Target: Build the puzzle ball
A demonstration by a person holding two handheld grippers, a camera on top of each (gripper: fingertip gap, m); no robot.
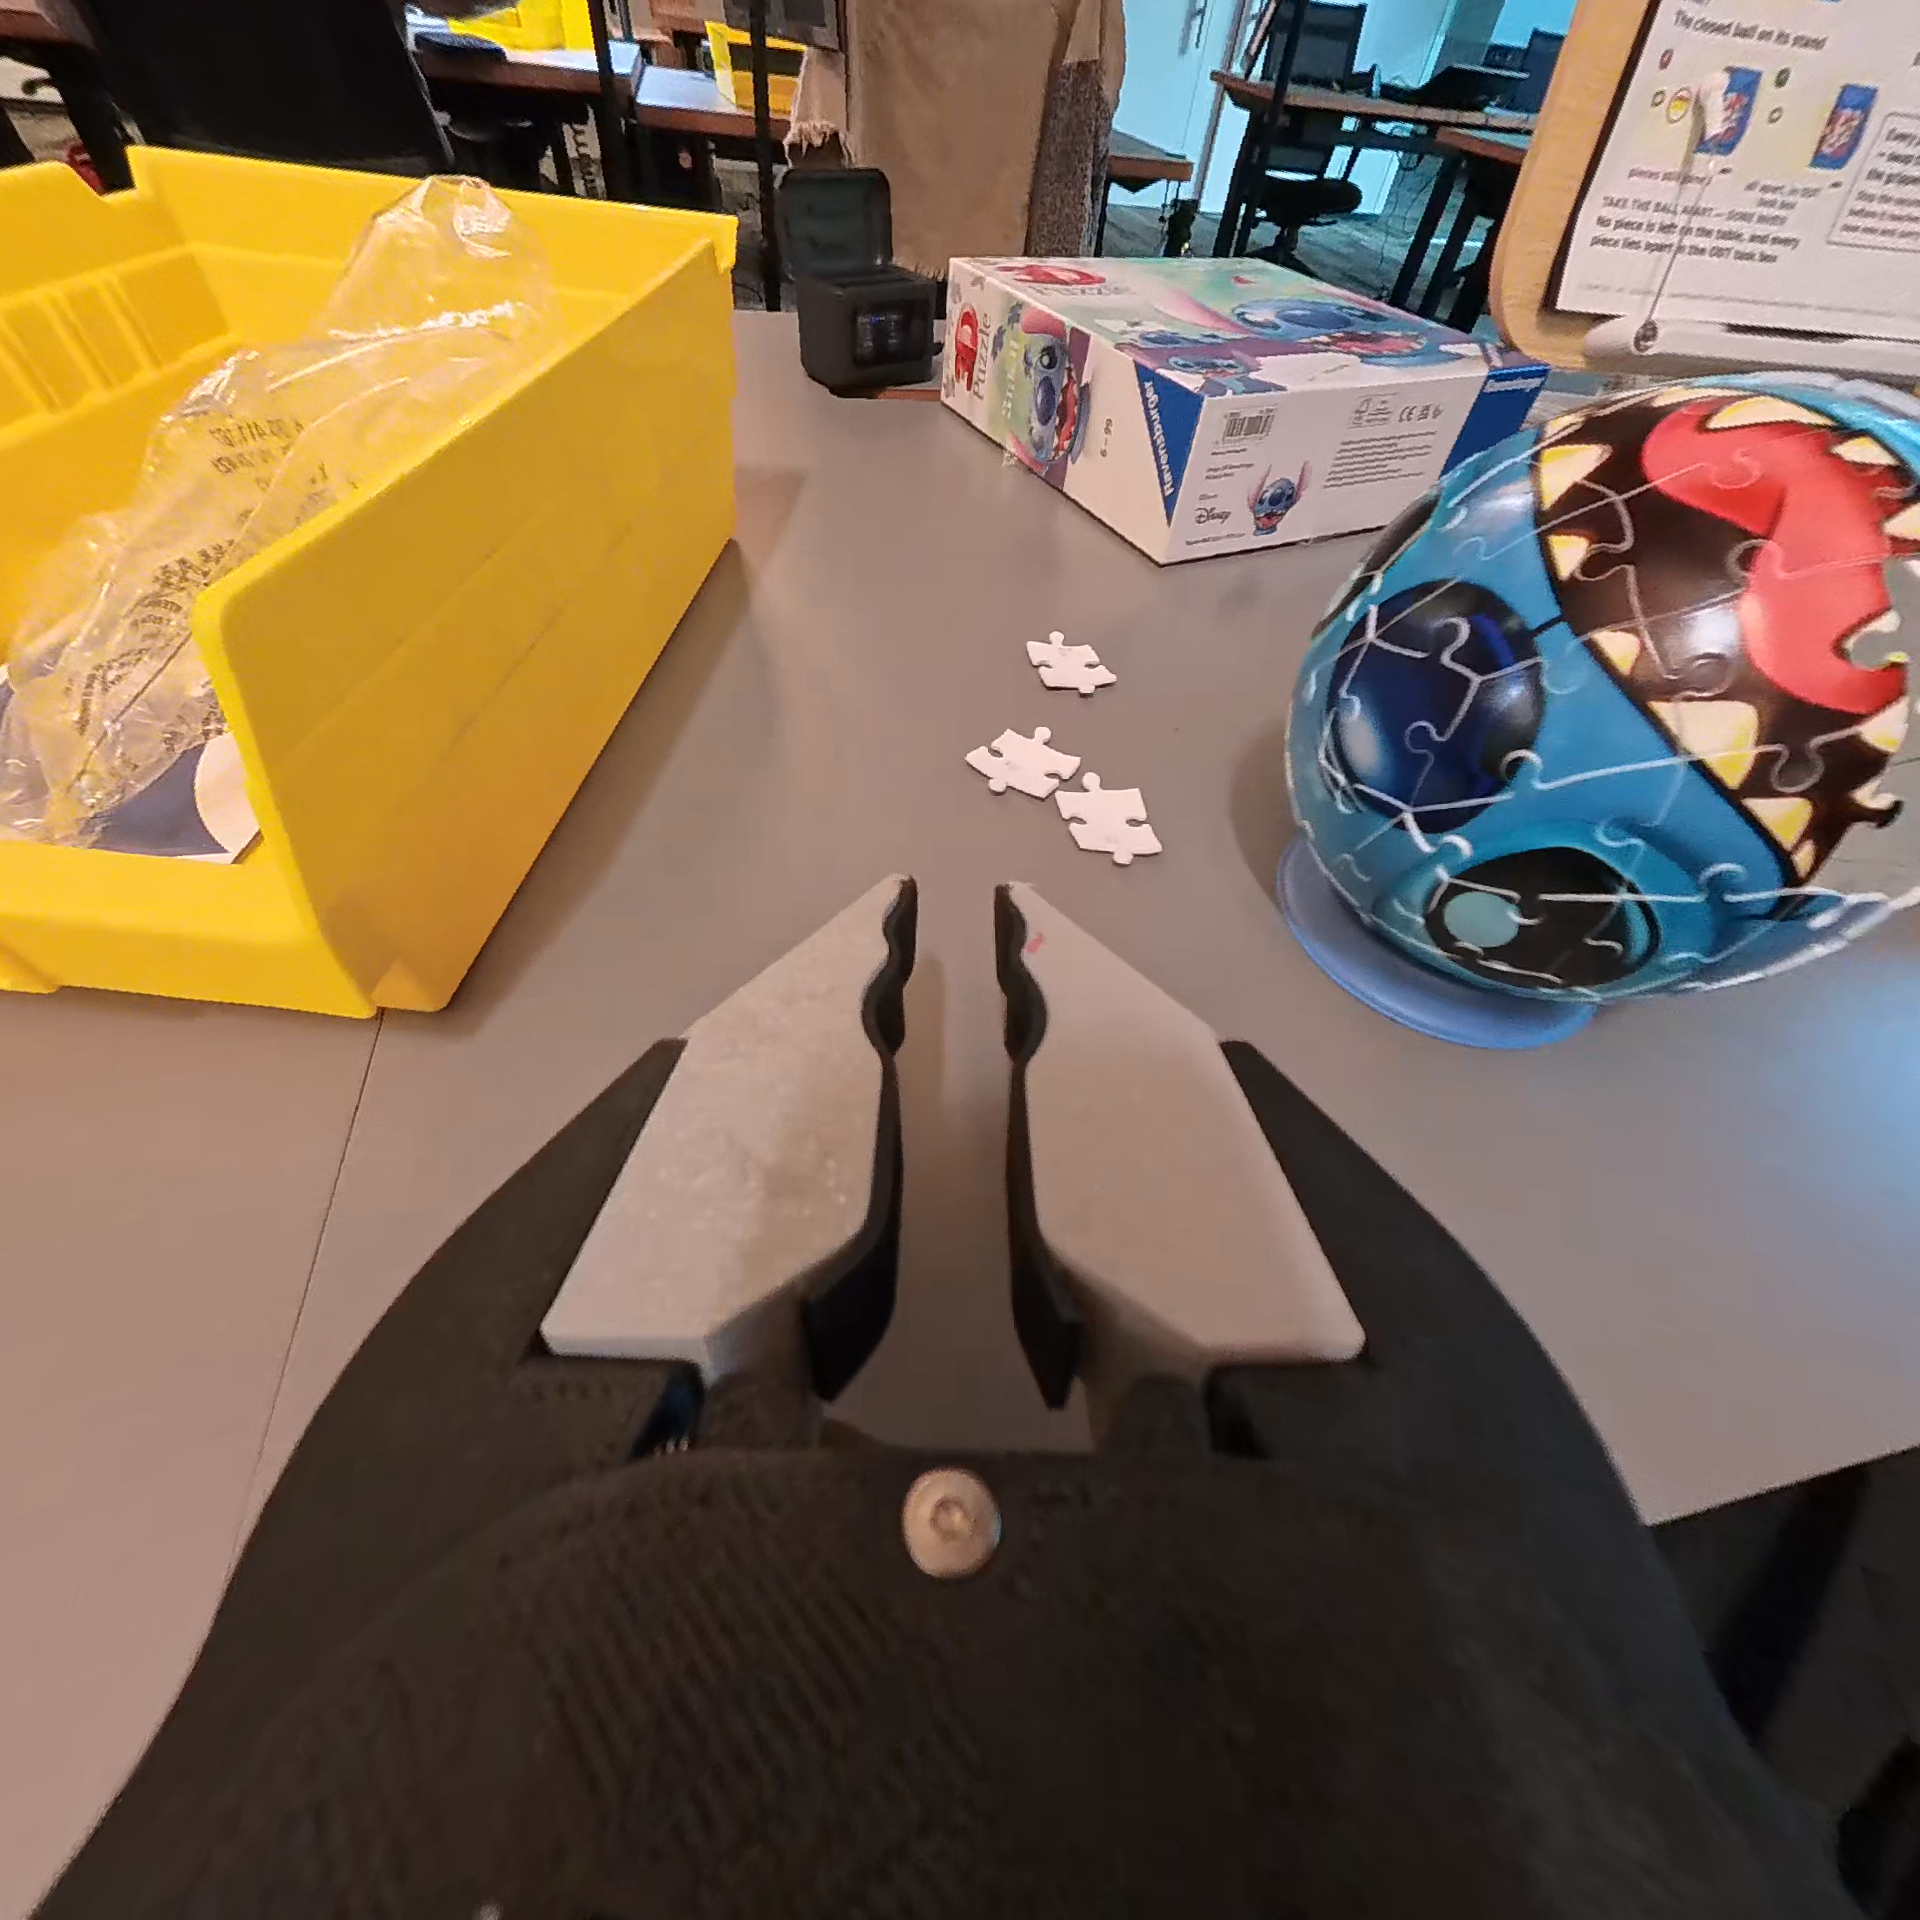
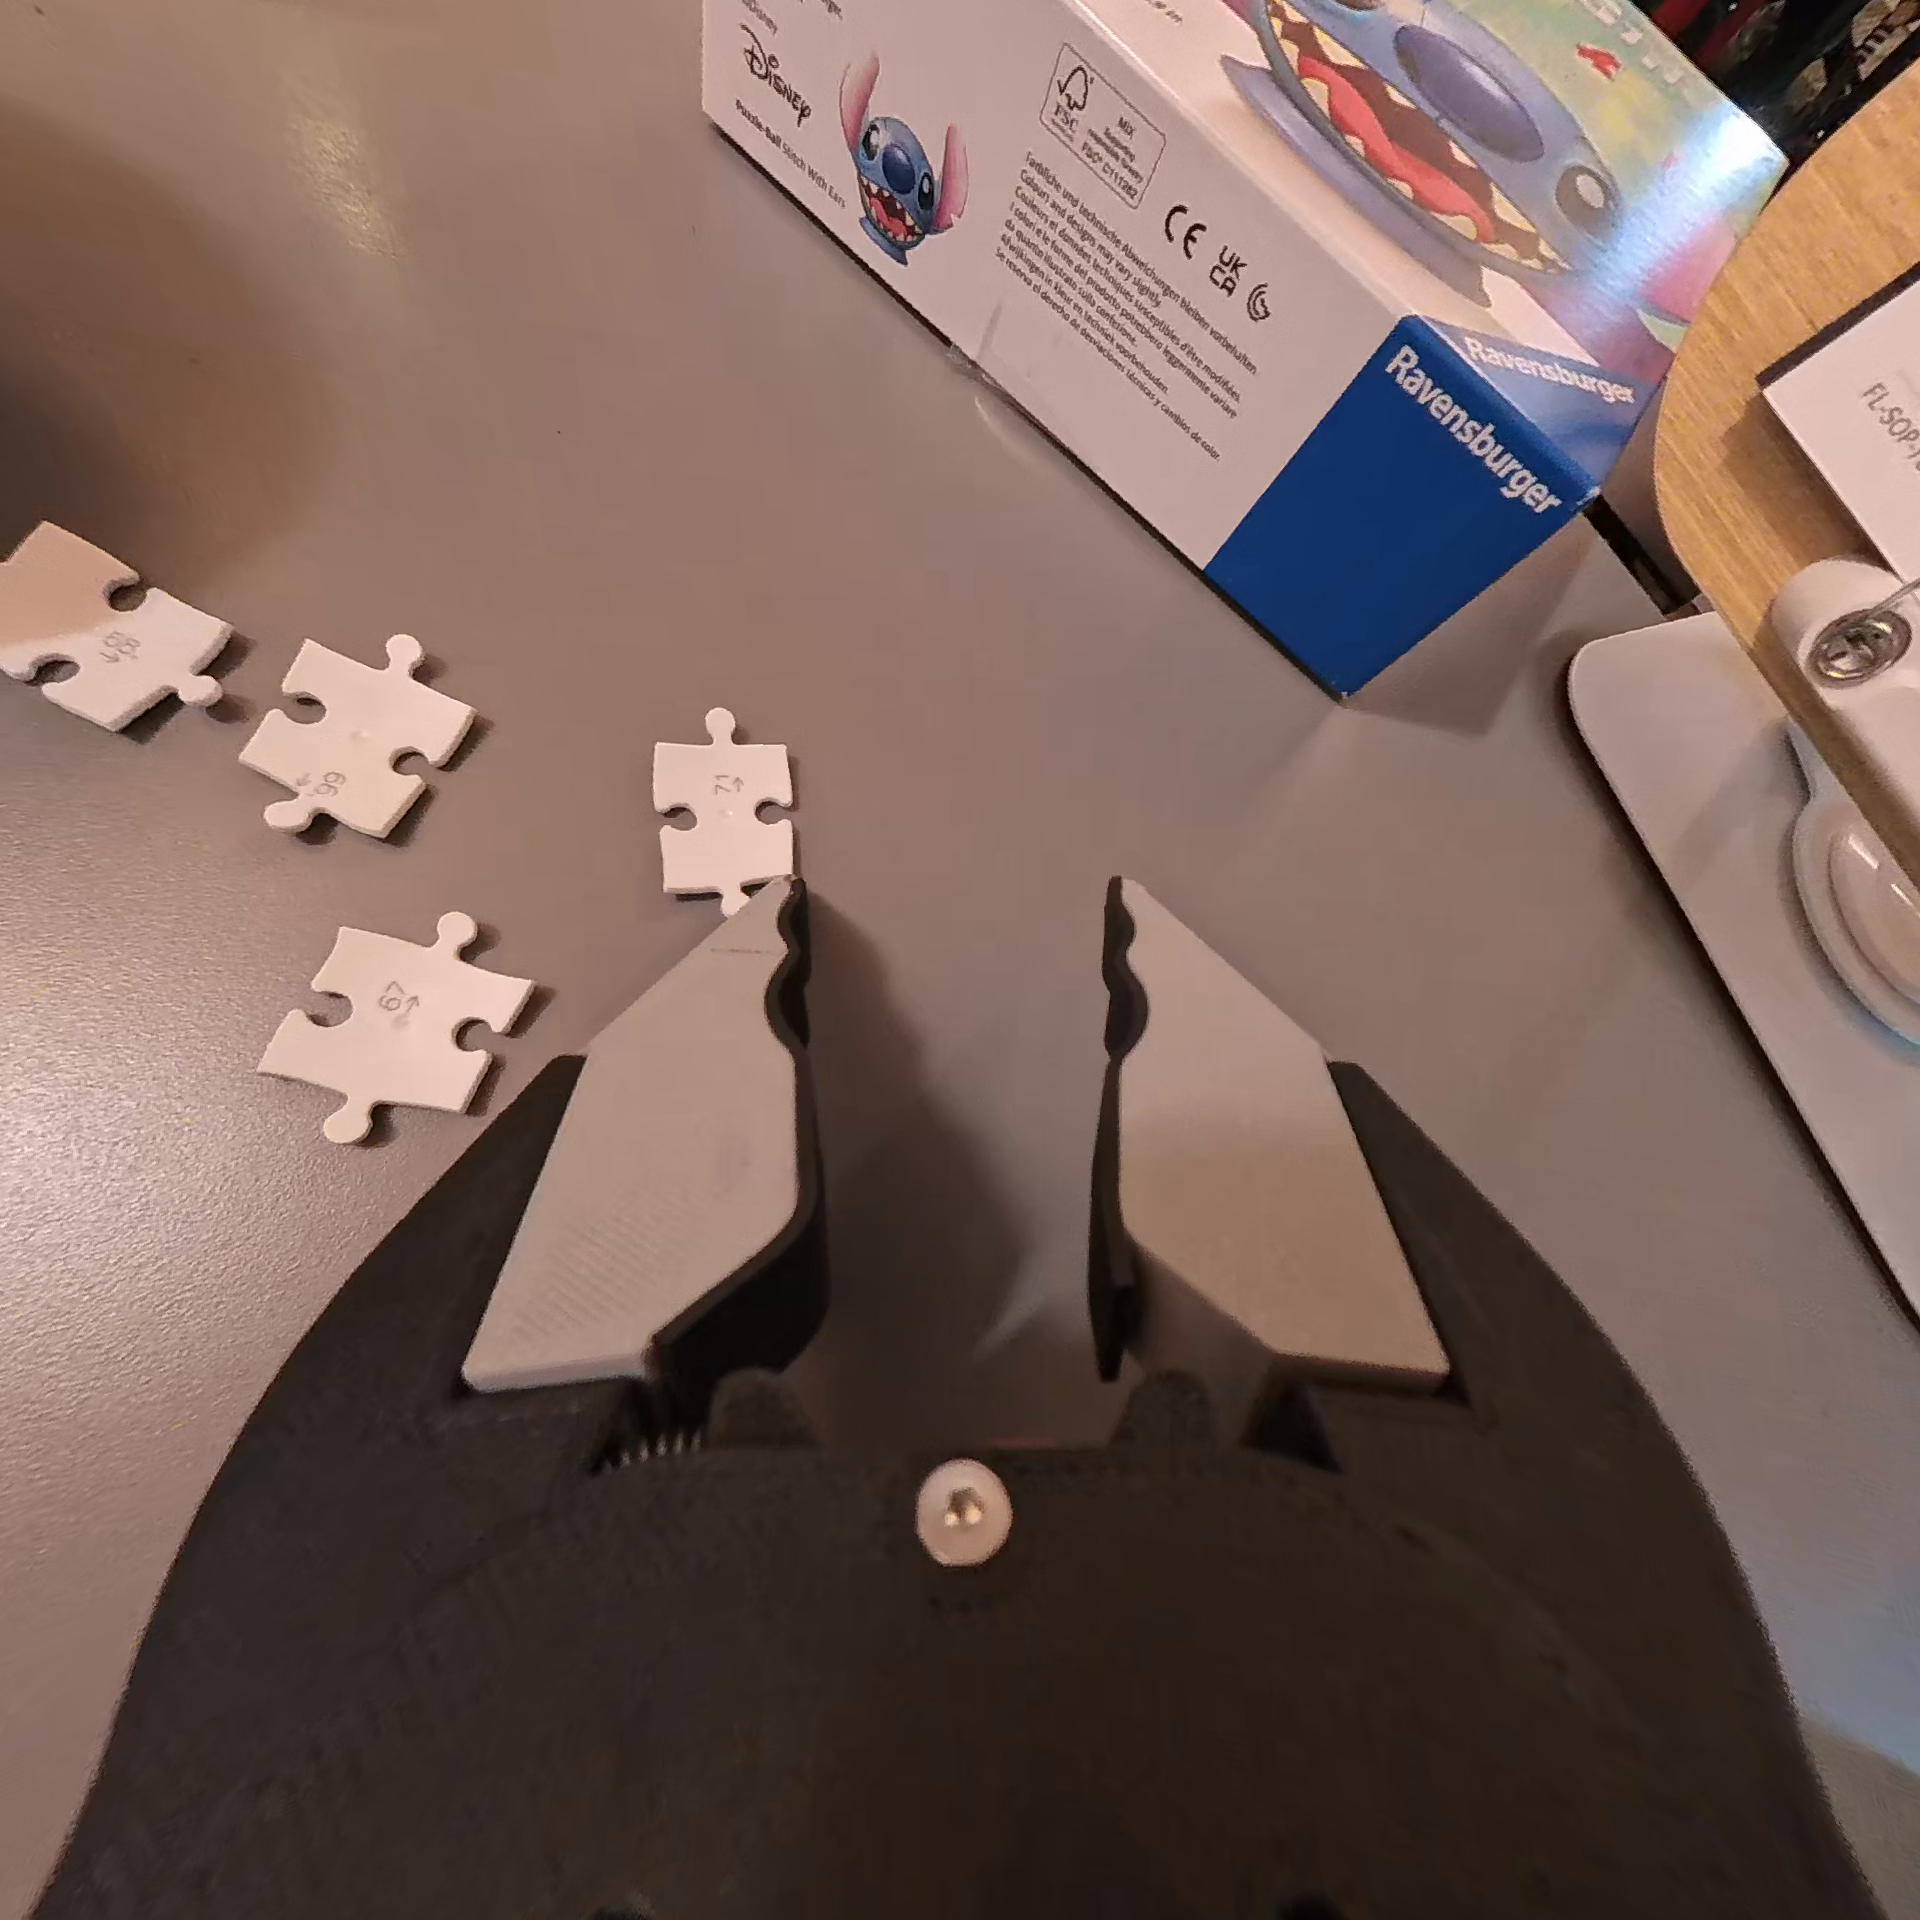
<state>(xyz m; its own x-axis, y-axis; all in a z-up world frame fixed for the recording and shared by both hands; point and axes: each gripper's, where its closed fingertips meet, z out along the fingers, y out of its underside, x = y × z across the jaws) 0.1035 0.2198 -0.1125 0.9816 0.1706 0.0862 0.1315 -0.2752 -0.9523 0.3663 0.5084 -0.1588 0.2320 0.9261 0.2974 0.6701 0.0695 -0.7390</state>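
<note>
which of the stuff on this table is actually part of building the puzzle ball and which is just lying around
Part of the job:
- nearly complete blue puzzle ball on its blue round stand
- loose white face-down puzzle pieces
- open left gripper and open right gripper, both empty

Just lying about:
- yellow plastic bin holding a crumpled clear plastic bag
- printed cardboard puzzle box
- small black case
- clipboard with instruction sheet

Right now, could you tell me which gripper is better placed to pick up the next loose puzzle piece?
Probably the right gripper: it is open, low over the table, with one fingertip almost at the nearest white piece. The left gripper is nearly closed and sits farther back from the pieces, beside the puzzle ball.
</note>
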